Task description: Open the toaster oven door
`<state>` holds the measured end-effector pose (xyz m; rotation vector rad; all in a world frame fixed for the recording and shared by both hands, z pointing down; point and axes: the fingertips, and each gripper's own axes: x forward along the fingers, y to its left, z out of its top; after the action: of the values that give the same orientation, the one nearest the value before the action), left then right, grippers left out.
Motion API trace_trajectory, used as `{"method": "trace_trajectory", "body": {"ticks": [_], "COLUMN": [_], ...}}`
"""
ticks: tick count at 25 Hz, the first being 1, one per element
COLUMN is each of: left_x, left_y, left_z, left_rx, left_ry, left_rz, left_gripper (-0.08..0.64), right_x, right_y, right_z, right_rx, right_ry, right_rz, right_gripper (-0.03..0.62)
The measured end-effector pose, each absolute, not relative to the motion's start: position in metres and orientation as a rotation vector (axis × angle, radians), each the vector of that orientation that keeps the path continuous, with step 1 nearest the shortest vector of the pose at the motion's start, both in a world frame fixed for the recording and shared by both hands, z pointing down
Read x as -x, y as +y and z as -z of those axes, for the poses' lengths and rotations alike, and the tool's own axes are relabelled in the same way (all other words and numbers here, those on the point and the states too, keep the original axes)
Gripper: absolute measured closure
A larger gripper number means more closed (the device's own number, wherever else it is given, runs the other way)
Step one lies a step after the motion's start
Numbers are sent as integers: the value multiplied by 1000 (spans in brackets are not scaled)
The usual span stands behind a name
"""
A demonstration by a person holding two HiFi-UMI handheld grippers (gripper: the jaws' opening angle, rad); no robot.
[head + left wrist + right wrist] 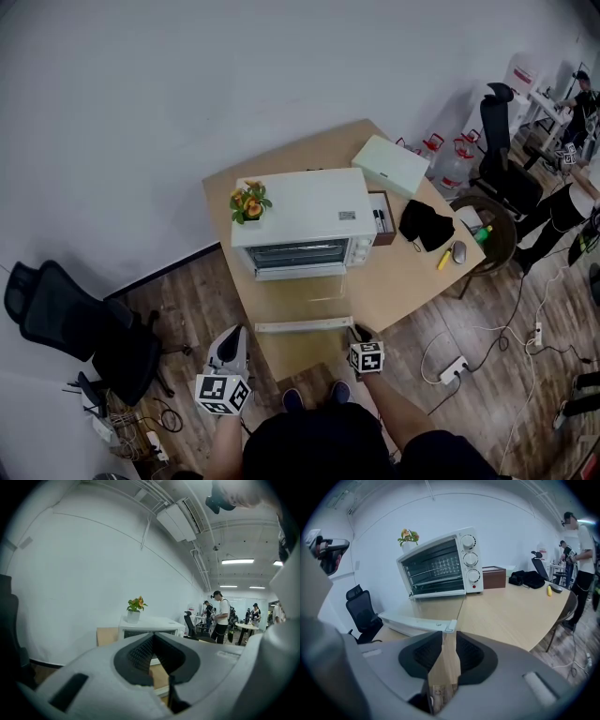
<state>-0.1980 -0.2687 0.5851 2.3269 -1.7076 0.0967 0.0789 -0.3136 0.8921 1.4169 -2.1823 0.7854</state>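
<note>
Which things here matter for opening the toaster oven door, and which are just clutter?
Job in hand:
toaster oven; door handle; right gripper

Lying about:
potted plant; white box; black bag; mouse; office chair

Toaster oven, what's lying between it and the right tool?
Its open door, folded down flat, white handle just ahead of the right tool. Right gripper view and head view both show it.
</note>
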Motion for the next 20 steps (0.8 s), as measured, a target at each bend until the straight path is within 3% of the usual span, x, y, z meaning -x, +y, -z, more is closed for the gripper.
{"method": "trace_trajectory", "body": {"ticks": [20], "left_x": [195], "left_y": [-275], "left_z": [-586], "left_rx": [-2345], "left_ry": [-1703], "left_rz": [-86], "left_gripper": [560], "right_x": [-58], "right_y": [-356], "right_z": [-669], "right_rx": [-1533], "right_ry": [-2526], "right_rz": [-350], "right_gripper": [468]}}
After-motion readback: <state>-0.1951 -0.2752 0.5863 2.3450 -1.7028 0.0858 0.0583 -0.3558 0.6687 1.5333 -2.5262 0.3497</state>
